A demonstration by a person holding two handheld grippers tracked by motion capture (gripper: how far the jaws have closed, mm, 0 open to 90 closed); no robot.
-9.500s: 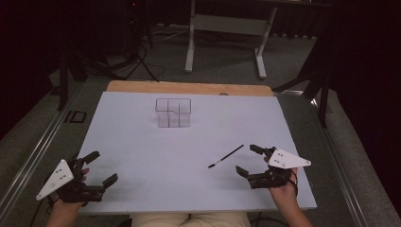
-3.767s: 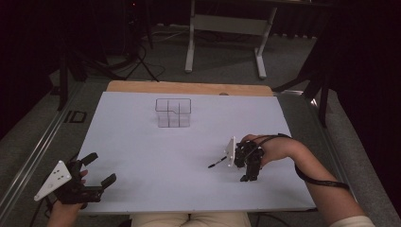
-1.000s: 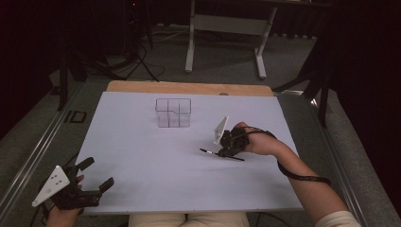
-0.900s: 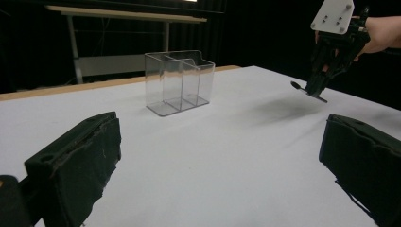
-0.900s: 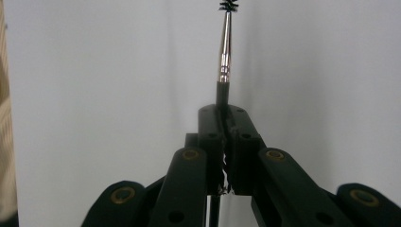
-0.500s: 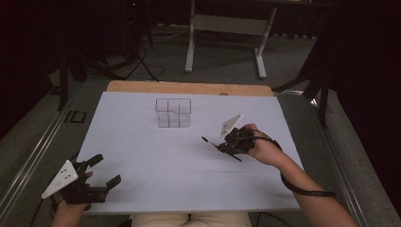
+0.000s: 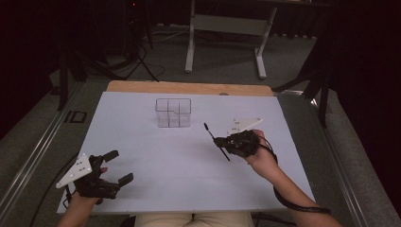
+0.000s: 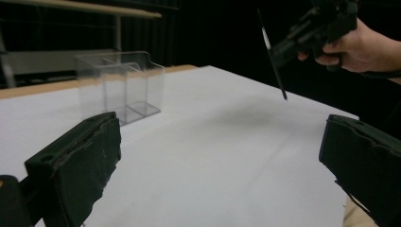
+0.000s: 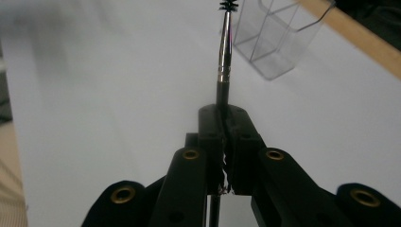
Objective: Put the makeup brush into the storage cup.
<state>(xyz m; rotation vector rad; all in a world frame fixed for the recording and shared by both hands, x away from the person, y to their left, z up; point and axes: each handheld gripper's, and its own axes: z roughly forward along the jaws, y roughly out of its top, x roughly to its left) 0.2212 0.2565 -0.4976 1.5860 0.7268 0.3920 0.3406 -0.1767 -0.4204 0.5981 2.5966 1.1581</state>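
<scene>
Clamping the thin black bristle-tipped brush (image 7: 216, 140) mid-frame in the right gripper (image 7: 232, 143), bristled end aimed up-left toward the clear plastic compartment box (image 7: 173, 112); left gripper (image 7: 112, 168) idling wide, lower left.

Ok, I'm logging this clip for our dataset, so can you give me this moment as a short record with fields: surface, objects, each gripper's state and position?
surface: white table top
container: clear divided organizer, upright at the far middle of the table, looks empty
tool: thin black brush with bristled tip, lifted off the table
right gripper: shut on the brush, mid-shaft, bristled end pointing toward the organizer
left gripper: open, holding nothing, near the table's front left corner
gap: brush held right of the organizer, not touching it
</scene>
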